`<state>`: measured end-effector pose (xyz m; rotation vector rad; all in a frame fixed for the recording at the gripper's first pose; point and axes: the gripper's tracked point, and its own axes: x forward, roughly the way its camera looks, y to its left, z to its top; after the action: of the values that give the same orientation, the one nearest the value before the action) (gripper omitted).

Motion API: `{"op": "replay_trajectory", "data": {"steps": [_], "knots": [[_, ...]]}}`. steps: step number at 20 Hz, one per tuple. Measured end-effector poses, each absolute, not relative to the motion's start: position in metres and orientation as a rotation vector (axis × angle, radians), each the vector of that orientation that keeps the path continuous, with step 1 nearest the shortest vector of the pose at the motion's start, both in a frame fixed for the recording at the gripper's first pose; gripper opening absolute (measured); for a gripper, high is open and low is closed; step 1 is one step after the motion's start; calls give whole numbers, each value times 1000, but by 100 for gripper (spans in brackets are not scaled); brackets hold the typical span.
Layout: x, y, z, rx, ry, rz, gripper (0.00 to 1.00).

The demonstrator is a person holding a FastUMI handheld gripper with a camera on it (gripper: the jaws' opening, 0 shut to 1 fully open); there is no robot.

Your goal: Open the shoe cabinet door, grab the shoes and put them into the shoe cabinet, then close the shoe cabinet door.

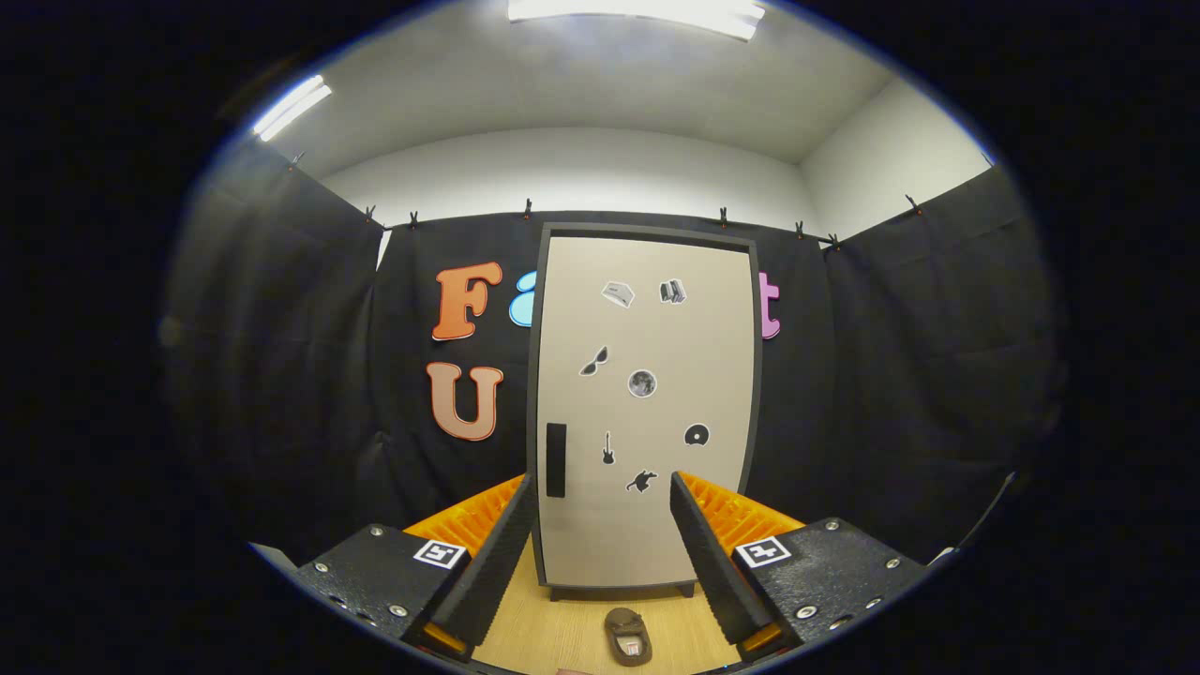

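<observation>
tool (600, 525) spread wide, holding nothing | shoe (627, 637) between fingers | cabinet door (647, 403) closed

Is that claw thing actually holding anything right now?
No, nothing. The gripper is open with its fingers spread apart; the shoe lies on the floor between them, and the cabinet door beyond is closed.

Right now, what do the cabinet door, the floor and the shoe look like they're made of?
Cabinet door: likely laminated board, matt beige, flat and even, in a dark frame, with stickers on it.
Floor: wood or wood-look laminate, judging by its pale grain lines.
Shoe: brown, soft-looking, maybe suede or fabric; too small to tell.
The hand-held gripper is open, holding nothing, with the shoe between its fingers.
</observation>
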<state>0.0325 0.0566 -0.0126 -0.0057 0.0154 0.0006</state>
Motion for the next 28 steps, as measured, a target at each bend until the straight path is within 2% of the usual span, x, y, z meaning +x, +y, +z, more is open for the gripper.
{"op": "replay_trajectory", "data": {"steps": [7, 15, 23, 28], "knots": [[68, 87, -22, -28, 5, -2, 89], [159, 113, -47, -27, -7, 35, 88], [249, 127, -81, -48, 7, 64, 82], [291, 135, -102, -39, 36, 77, 74]]}}
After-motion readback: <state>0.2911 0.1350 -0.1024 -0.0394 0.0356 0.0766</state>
